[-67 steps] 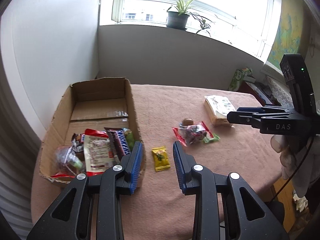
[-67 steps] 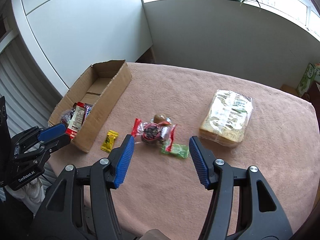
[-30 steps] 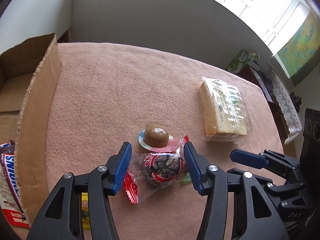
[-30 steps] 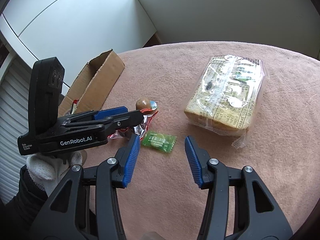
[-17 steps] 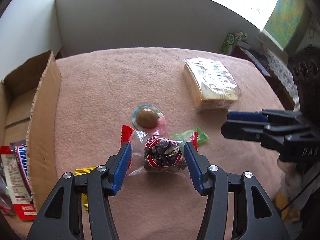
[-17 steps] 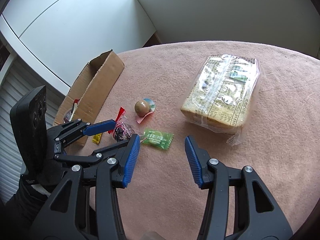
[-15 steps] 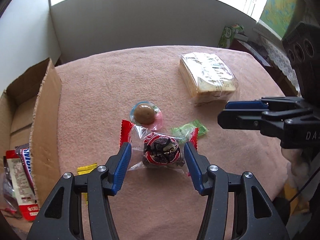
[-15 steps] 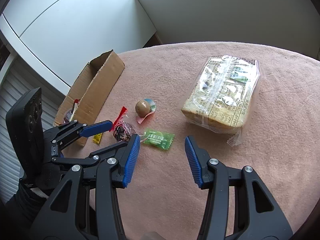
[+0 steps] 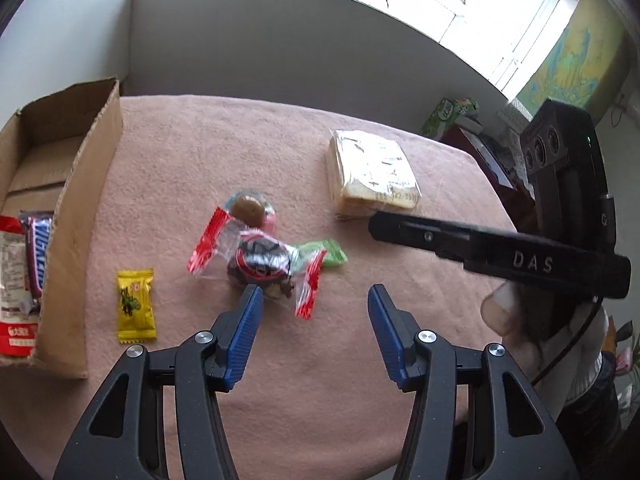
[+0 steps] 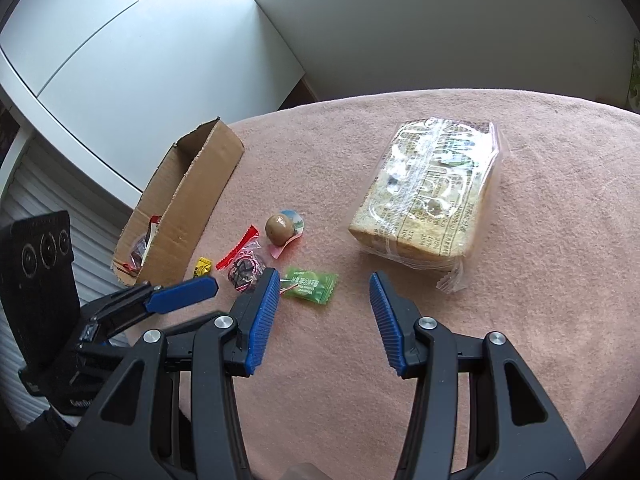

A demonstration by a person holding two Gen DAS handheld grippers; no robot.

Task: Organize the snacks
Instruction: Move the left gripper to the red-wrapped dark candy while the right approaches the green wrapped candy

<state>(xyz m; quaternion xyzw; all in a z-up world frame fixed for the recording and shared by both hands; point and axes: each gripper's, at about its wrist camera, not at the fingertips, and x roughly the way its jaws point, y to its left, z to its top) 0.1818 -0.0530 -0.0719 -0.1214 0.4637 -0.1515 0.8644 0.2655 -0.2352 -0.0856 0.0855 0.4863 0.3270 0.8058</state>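
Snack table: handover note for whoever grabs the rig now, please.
Left gripper: open, empty, just short of the red-ended clear candy pack.
Right gripper: open, empty, above the cloth near the green candy.
Cardboard box at the table's left edge already holds several snacks, among them a Snickers bar and a red-and-white packet.
Left on the pink cloth: yellow candy beside the box, the red-ended pack, a brown ball sweet, the green candy, and a wrapped bread loaf farthest from the box.
All five loose items need boxing.
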